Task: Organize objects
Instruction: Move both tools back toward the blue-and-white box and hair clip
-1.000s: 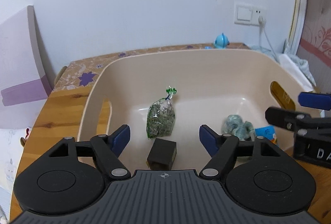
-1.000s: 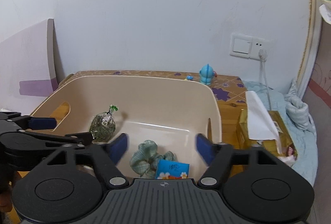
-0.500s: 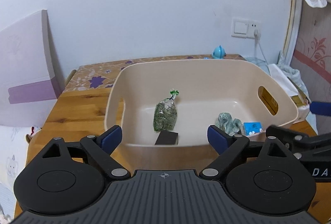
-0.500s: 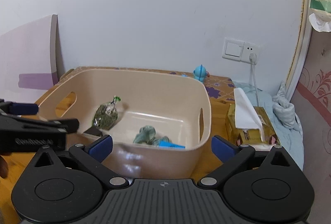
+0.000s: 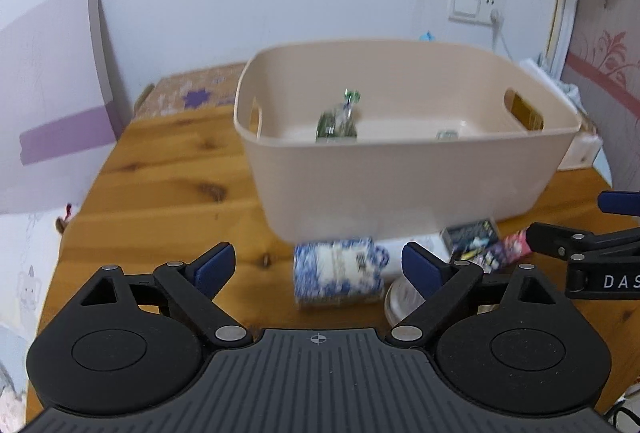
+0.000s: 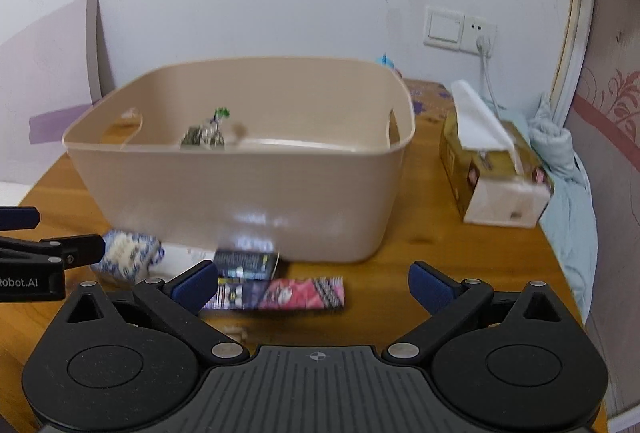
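Left gripper (image 5: 318, 267): jaws spread wide, holding nothing. A blue-and-white patterned cloth bundle (image 5: 339, 269) lies on the table between them, just ahead of the tips and apart from both.

Right gripper (image 6: 312, 287): jaws likewise released and empty. A flat pink-and-purple patterned packet (image 6: 288, 293) lies between them, nearer the left-hand jaw. A small dark box (image 6: 246, 264) sits just behind the packet.

Landmark: beige plastic basket with handle slots (image 6: 240, 193), on the wooden table (image 6: 432, 253). All three loose items lie on the table against or just in front of the basket's near wall. Inside the basket stands a clear bag of green contents tied with green ribbon (image 6: 204, 135). A yellow tissue box (image 6: 492, 173) stands to the basket's right, apart from it.
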Demonstrator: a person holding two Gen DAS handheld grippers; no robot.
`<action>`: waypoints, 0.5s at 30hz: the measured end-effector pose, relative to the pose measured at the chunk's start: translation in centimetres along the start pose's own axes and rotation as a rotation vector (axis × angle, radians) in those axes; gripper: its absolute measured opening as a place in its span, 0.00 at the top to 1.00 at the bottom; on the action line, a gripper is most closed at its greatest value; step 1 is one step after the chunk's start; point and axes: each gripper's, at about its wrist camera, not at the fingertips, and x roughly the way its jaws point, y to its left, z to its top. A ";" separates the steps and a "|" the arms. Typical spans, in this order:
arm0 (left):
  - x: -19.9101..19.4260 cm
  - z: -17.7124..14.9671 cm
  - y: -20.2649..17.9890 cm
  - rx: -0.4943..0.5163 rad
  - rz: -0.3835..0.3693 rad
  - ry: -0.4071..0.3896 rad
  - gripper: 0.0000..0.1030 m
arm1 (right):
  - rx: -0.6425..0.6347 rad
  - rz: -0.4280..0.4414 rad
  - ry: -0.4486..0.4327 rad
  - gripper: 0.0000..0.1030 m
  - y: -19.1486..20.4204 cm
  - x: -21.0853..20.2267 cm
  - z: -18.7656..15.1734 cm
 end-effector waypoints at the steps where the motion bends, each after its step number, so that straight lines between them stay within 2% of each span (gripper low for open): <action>1: 0.2 -0.3 0.1 -0.002 0.000 0.009 0.11 | -0.002 0.003 0.012 0.00 0.1 0.2 -0.4; 7: 1.5 -1.9 0.3 -0.005 -0.006 0.051 0.11 | -0.033 0.014 0.070 0.00 1.4 1.0 -2.4; 15: 2.9 -3.4 0.7 -0.029 0.010 0.082 0.11 | -0.043 0.039 0.115 0.00 2.2 1.7 -3.4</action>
